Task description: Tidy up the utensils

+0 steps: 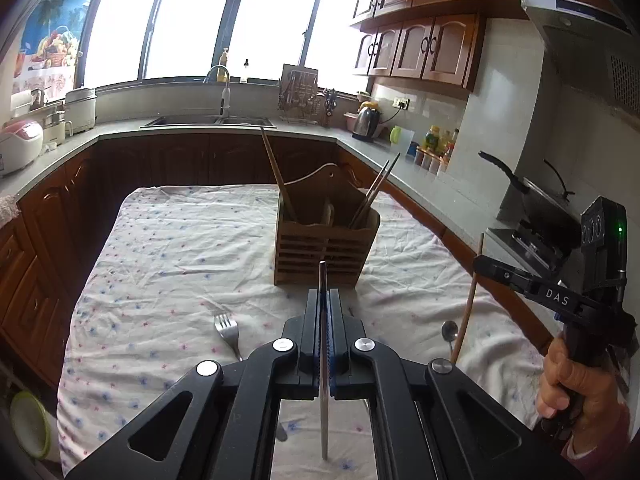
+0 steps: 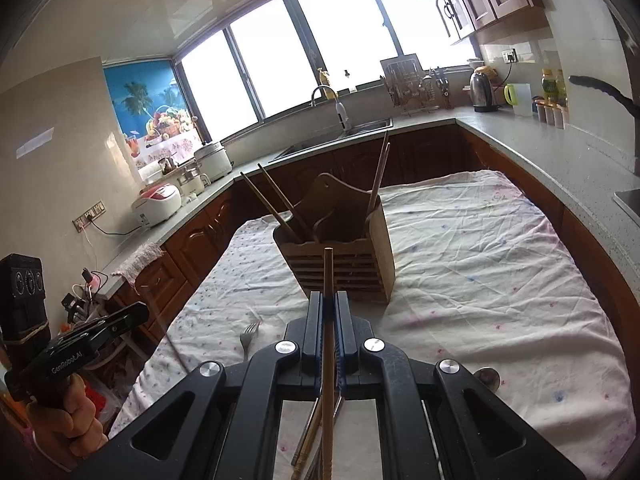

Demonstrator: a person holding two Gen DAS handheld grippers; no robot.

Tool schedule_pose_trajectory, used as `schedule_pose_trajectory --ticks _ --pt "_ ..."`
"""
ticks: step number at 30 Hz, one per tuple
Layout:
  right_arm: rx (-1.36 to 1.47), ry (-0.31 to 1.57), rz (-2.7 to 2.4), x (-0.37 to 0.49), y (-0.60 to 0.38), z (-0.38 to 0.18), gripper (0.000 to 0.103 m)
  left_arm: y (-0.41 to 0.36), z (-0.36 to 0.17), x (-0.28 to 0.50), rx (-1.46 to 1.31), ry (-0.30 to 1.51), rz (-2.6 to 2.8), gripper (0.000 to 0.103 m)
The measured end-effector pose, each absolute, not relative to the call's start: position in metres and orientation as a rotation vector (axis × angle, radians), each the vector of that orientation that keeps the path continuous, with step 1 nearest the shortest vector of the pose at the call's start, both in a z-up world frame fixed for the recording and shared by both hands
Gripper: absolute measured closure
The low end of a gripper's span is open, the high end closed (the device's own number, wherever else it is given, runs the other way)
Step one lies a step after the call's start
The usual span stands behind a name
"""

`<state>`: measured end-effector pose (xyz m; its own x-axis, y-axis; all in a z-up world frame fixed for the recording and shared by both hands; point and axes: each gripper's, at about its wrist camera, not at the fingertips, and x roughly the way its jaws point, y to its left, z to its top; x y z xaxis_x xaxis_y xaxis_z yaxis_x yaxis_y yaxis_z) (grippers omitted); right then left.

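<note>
Both claws loaded, both raised above the cloth-covered counter (image 1: 168, 248). Left claw (image 1: 325, 300), bottom centre of its own view, is clamped tight on a thin metal utensil (image 1: 322, 280), seen edge-on; which kind I cannot tell. Right claw (image 2: 329, 304), bottom centre of the right view, is pinched closed on a wooden chopstick (image 2: 329, 272) that stands up past the tips. Wooden caddy (image 1: 326, 248) sits mid-frame on the cloth, ahead of both claws and apart from them; it already holds wooden chopsticks (image 1: 276, 176) leaning left and a darker pair (image 1: 378, 188) leaning right. Still loose on the cloth: fork (image 1: 227, 330) at lower left of the left view, spoon (image 1: 450, 330) at lower right, plus more sticks lying under the right claw, partly hidden. Handling judgement: chopstick is light, stiff, smooth and round, so it may swivel or slide in the pads; a hold near mid-length keeps it steadier for dropping tip-first into a compartment. Metal piece is heavier, hard and slick; grip the flat of the handle, not the edge. Caddy looks light and could tip if nudged by a tilted stick.
</note>
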<state>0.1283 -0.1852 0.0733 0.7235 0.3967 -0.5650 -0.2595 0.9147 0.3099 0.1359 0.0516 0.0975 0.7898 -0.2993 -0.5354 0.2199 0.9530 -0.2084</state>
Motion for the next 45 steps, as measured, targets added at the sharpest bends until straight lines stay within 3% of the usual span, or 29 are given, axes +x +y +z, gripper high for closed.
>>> schedule_pose_trajectory --ticks 8,15,22,35,40,45 --pt "0.21 0.658 0.36 0.13 -0.186 0.076 0.098 0.055 0.096 0.143 -0.144 0.58 -0.278 0.103" --pt "0.226 0.67 0.355 0.133 -0.191 0.069 0.098 0.045 0.066 0.187 -0.14 0.724 -0.274 0.103" --pt "0.244 0.687 0.354 0.138 -0.196 0.06 0.098 0.02 0.019 0.257 -0.092 0.862 -0.216 0.084" --pt "0.278 0.708 0.35 0.146 -0.207 0.052 0.098 -0.003 -0.053 0.36 0.002 1.024 -0.131 0.084" --pt "0.29 0.708 0.354 0.147 -0.206 0.05 0.098 -0.015 -0.056 0.368 0.042 1.001 -0.14 0.098" --pt "0.286 0.708 0.361 0.146 -0.203 0.053 0.098 -0.014 -0.055 0.367 0.001 1.0 -0.162 0.1"
